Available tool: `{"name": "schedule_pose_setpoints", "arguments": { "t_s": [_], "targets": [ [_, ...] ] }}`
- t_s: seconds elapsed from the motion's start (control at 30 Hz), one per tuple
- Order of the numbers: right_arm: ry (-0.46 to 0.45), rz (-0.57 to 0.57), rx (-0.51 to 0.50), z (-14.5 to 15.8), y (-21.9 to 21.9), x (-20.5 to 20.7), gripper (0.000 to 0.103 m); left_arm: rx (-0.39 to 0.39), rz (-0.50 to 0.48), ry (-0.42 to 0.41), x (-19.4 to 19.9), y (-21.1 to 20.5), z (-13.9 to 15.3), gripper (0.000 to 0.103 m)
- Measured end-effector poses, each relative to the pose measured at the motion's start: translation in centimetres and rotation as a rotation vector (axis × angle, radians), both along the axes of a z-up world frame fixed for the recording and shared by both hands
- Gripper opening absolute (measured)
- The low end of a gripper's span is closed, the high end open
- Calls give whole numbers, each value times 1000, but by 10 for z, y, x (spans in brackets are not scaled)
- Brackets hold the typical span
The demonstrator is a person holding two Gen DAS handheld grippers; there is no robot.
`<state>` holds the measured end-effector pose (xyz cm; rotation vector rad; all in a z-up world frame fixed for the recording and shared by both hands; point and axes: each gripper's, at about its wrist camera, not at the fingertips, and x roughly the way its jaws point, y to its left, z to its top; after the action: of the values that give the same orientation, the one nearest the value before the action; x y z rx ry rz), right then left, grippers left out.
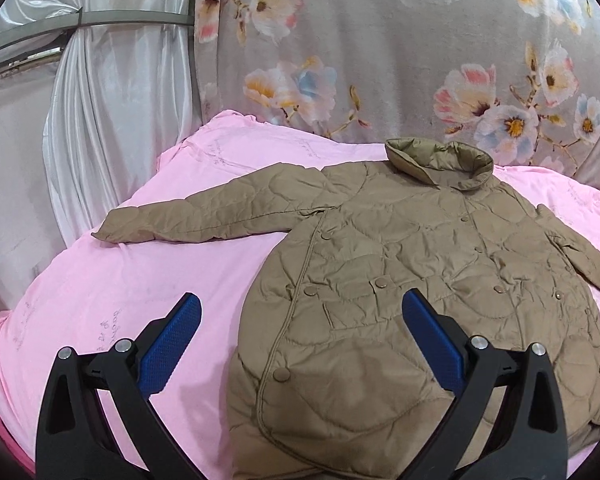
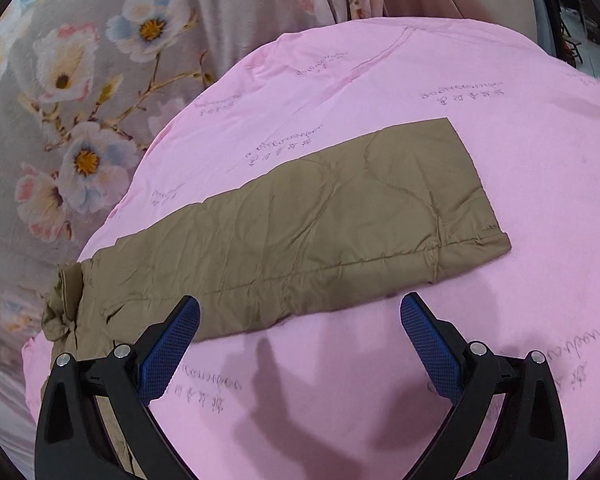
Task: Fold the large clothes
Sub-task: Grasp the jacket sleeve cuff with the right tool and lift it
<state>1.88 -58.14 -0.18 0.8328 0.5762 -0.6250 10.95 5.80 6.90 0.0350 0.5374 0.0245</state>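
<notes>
Jacket point(image 1: 400, 280), tan quilted w/ snap buttons, lies front-up and spread flat on pink sheet point(image 1: 140, 280), collar point(image 1: 440, 164) at far end, hem near the cameras. Left sleeve point(image 1: 188, 216) runs straight out to the left in left wrist view; right sleeve point(image 2: 300, 224) runs out to the right, filling most of right wrist view, cuff point(image 2: 472, 220) at its far right end. Both sleeves laid out flat, prob so each can be taken and folded in over the body w/o bunching. Left gripper point(image 1: 300, 340) hovers over lower left part of the body, fingers spread wide apart, nothing between them; one blue pad point(image 1: 172, 348) sits over bare sheet, the other over the fabric, so it straddles the jacket's left edge. Whether it touches cloth, can't tell. Right gripper point(image 2: 300, 340) likewise spread wide and empty, hanging just near of the right sleeve's near edge, over pink sheet; its shadow falls on the sheet below. Judgement: no fold made yet, task at the start; the two tools look staged one per side for sleeve folds. Padded fabric is puffy and slick-looking, so a pinch may slip or the fold may spring back. Beyond the sheet: grey floral fabric point(image 1: 380, 60) at far side, white curtain point(image 1: 120, 100) at far left.
</notes>
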Motion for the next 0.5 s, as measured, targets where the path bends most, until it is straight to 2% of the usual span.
{"name": "schedule_pose_setpoints", "arguments": {
  "t_s": [0.13,0.23,0.3,0.37,0.4,0.5],
  "targets": [
    [-40,-54,31,-6,-15,8,95,17,11,7,11,0,-6,98],
    [-38,-88,24,-3,-25,17,64,21,25,22,19,3,-12,98],
    [-47,-105,37,-2,-33,23,28,27,34,30,23,5,-16,98],
    [-65,-116,41,2,-39,28,12,35,44,34,25,7,-20,98],
    [-78,-111,27,8,-39,31,8,37,47,36,26,8,-21,98],
    [-87,-89,-47,30,-30,38,7,40,58,43,29,11,-26,98]
  ]
}}
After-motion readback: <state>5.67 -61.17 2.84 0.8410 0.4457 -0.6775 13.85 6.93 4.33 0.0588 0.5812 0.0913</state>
